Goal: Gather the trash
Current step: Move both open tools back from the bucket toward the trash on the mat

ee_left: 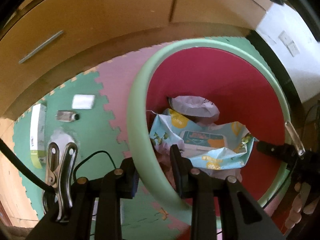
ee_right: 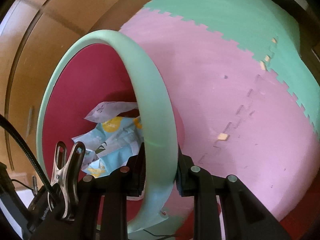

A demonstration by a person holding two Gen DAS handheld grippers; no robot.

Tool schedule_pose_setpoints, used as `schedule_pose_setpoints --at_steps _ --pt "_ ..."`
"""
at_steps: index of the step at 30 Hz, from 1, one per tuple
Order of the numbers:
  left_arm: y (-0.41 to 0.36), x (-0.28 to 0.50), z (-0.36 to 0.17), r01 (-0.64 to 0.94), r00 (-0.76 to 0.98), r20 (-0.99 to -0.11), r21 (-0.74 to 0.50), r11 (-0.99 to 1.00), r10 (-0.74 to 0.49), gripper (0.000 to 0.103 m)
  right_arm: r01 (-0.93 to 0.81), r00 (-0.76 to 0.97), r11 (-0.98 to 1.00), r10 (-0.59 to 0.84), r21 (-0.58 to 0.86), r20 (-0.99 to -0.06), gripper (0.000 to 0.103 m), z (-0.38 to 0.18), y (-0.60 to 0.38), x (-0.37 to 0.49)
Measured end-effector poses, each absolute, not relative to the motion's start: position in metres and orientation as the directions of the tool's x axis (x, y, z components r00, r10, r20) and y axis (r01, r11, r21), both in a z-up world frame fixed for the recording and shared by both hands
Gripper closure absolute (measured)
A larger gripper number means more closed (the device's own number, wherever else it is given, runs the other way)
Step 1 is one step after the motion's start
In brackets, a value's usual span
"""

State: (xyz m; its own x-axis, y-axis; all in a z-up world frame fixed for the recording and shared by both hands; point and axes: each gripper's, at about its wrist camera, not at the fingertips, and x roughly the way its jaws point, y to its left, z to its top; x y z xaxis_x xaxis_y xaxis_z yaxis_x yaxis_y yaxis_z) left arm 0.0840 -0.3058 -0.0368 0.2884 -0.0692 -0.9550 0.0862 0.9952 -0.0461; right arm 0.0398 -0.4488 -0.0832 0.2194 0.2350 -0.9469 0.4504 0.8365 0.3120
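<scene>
I note a floor of interlocking foam mats (ee_right: 230,92), pink and green tiles with toothed seams, bordered by wooden cabinet fronts (ee_left: 100,20); a white wall (ee_left: 290,46) with a socket plate shows at the upper right of the left view.

The bin (ee_left: 138,108), red inside with a pale green rim, stands on the mats. I hold it from both sides. My left gripper (ee_left: 155,170) is clamped on the rim at the near left side, one finger outside the wall and one inside. My right gripper (ee_right: 161,172) is clamped on the rim (ee_right: 156,120) at the opposite side, again one finger on each face; its jaws stand narrow on the rim.

Inside the bin lies the collected trash: a crumpled blue wipes packet (ee_left: 210,140) and a pale lilac wrapper (ee_left: 194,106) behind it, both touching the bottom area.

Only the left view shows loose items on the green tile beyond the bin: a white flat packet (ee_left: 83,102), a small silvery tube (ee_left: 67,116), a long white-and-green box (ee_left: 37,134) and a whitish crumpled scrap (ee_left: 61,138), partly hidden by a metal clip (ee_left: 60,172) on my rig. It also shows the right gripper's body and a hand (ee_left: 298,206). The right view shows mostly bare pink mat; the bin wall blocks the rest.
</scene>
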Motion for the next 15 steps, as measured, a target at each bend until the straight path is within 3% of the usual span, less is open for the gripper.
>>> schedule_pose_setpoints --at_steps 15 --pt "-0.192 0.098 -0.023 -0.102 0.349 -0.935 -0.103 0.989 -0.061 0.071 0.295 0.229 0.906 0.243 0.305 -0.943 0.078 -0.073 -0.341 0.094"
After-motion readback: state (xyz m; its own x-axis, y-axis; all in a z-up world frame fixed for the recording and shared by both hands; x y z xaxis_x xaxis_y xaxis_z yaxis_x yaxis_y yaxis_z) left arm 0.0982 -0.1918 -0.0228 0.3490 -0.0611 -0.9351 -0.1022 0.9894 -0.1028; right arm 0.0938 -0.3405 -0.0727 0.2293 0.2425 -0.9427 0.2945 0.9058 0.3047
